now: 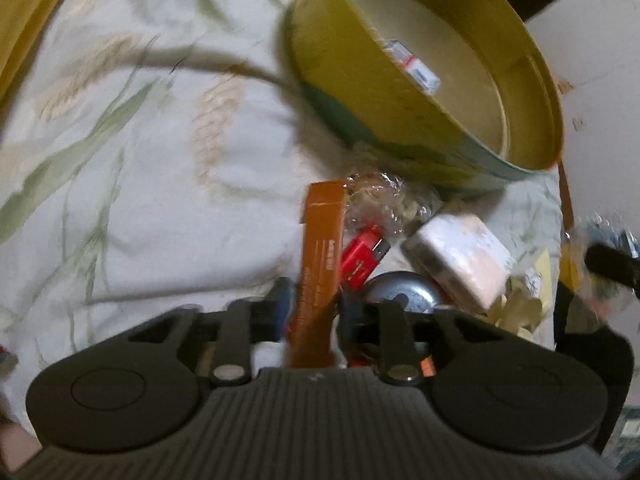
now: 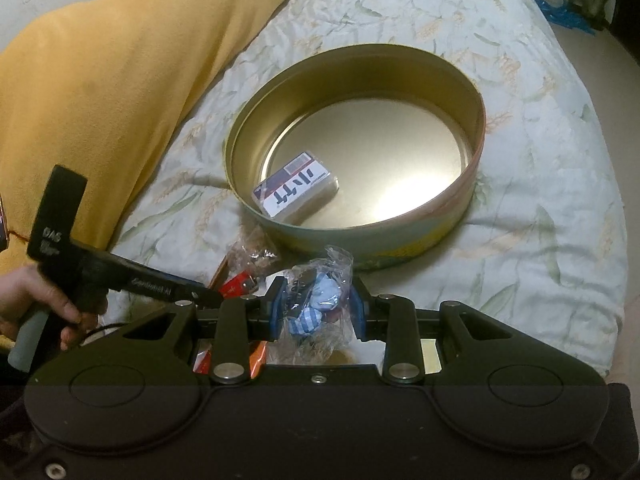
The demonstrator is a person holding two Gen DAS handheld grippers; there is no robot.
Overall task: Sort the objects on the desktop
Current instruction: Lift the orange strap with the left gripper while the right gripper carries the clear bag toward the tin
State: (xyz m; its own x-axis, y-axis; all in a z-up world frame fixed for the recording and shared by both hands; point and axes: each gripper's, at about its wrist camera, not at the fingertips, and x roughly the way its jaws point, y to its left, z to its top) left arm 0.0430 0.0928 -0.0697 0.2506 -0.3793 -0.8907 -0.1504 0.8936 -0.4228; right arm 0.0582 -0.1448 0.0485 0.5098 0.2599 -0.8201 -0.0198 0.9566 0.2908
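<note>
A bed covered by a pale quilt [image 2: 520, 128] printed with wheat stalks carries everything, with a yellow pillow [image 2: 120, 80] along its left edge. At the far left of the right wrist view, the person's left hand [image 2: 36, 304] grips the left hand-held gripper [image 1: 310, 300], whose jaws are closed narrow on an upright orange sachet [image 1: 322, 248] that rises between them. Just right of the sachet on the quilt lie a red flash drive [image 1: 362, 258], a crinkled clear wrapper [image 1: 380, 196], a round grey metal object [image 1: 404, 292] and a white and pink packet [image 1: 460, 260], all crowded together just in front of the gripper. Beyond this pile, near the middle of the bed, sits a round gold tin [image 2: 452, 216], open, with one small labelled box [image 2: 298, 190] inside by its near wall. The right hand-held gripper [image 2: 316, 312] pinches a clear bag of blue-and-white wrapped sweets [image 2: 320, 308] between its blue pads, just short of the tin's near wall.
</note>
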